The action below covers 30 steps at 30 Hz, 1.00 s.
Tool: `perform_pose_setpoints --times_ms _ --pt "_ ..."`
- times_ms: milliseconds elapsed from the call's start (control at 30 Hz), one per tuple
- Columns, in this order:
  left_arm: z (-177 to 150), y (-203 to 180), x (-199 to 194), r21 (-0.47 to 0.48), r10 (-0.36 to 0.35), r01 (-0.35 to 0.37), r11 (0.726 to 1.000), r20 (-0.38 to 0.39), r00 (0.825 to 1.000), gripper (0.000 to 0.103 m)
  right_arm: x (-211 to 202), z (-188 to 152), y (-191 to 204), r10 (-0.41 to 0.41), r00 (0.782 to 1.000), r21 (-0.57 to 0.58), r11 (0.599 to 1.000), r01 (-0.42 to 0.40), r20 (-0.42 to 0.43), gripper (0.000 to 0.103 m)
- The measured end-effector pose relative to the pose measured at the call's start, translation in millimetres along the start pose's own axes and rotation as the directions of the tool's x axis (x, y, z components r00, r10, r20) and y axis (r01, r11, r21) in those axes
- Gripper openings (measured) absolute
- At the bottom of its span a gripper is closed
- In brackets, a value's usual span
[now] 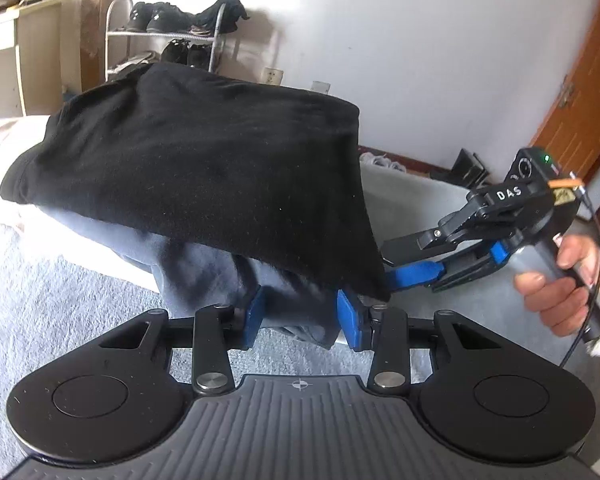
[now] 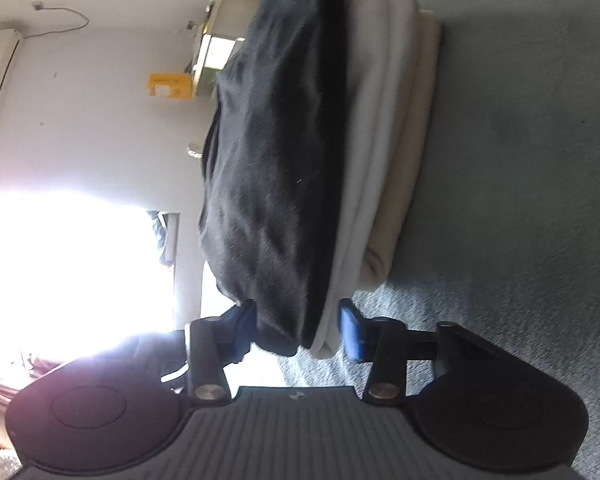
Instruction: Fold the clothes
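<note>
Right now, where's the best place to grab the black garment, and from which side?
Take the black garment at its drooping near corner, coming in from the right gripper's side. That corner overhangs the blue-grey cloth, so one finger can probably slip under it and one over it without catching lower layers.

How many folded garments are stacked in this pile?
3 distinguishable layers in the right wrist view: a black garment on one face, a white garment in the middle, and a beige garment against the grey bedding. More may be hidden between them.
</note>
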<state>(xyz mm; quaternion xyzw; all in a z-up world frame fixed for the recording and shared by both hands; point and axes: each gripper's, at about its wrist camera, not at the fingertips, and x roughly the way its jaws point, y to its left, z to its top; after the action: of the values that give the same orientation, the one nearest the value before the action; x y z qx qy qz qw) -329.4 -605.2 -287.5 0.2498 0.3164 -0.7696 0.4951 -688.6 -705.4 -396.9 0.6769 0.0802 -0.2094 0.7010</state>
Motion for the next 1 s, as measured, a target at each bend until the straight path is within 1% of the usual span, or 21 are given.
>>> perform_pose_setpoints --times_ms 67,133,233,300,333,467,533,600,700,800,833,867,933,967,1000 --pt "0 1 2 0.004 0.002 -0.002 1.000 -0.002 1.000 0.040 4 1 2 -0.005 1.000 -0.005 1.000 0.005 -0.007 0.042" --pt "0 2 4 0.005 0.004 -0.004 1.000 -0.004 1.000 0.040 10 2 2 -0.010 1.000 -0.004 1.000 0.010 -0.016 0.039" --pt "-2 3 5 0.004 0.005 -0.005 1.000 -0.001 1.000 0.040 16 3 5 -0.004 1.000 -0.007 1.000 0.004 -0.019 0.026" --pt "-2 3 6 0.000 0.005 -0.005 1.000 0.002 1.000 0.040 17 2 9 -0.001 1.000 -0.019 1.000 0.001 -0.008 0.008" --pt "-2 3 6 -0.001 0.003 -0.003 1.000 0.002 1.000 0.040 15 2 10 0.022 1.000 -0.010 1.000 -0.022 -0.001 0.006" --pt "-3 3 9 -0.002 0.002 -0.002 1.000 0.007 1.000 0.040 8 4 26 0.120 0.992 0.010 0.993 -0.120 0.028 0.005" --pt "-3 4 10 -0.006 0.001 -0.001 1.000 0.010 1.000 0.040 7 7 38 0.191 0.981 0.025 0.981 -0.193 0.045 0.005" --pt "-3 5 10 -0.015 -0.003 0.003 1.000 0.010 1.000 0.040 9 8 51 0.259 0.964 0.017 0.965 -0.260 0.053 0.005" --pt "-3 11 5 -0.031 -0.023 0.023 0.999 0.011 1.000 0.039 21 3 53 0.259 0.966 0.008 0.966 -0.259 0.027 0.005" --pt "2 27 -10 -0.060 -0.081 0.081 0.995 0.015 0.997 0.040 30 4 31 0.222 0.975 0.096 0.970 -0.223 0.019 0.005" --pt "4 35 -16 -0.083 -0.109 0.111 0.990 0.021 0.994 0.040 32 4 26 0.218 0.976 0.111 0.969 -0.219 0.021 0.005" --pt "7 47 -23 -0.123 -0.143 0.146 0.982 0.036 0.989 0.040 33 5 24 0.221 0.975 0.117 0.968 -0.222 0.022 0.005" --pt "12 75 -38 -0.213 -0.196 0.210 0.954 0.083 0.977 0.040 34 8 21 0.227 0.974 0.120 0.966 -0.228 0.021 0.005" --pt "13 91 -45 -0.268 -0.199 0.223 0.937 0.116 0.973 0.040 35 10 23 0.228 0.973 0.118 0.966 -0.229 0.018 0.005" --pt "14 106 -50 -0.326 -0.172 0.212 0.921 0.148 0.974 0.040 37 11 24 0.229 0.973 0.115 0.966 -0.230 0.015 0.005"
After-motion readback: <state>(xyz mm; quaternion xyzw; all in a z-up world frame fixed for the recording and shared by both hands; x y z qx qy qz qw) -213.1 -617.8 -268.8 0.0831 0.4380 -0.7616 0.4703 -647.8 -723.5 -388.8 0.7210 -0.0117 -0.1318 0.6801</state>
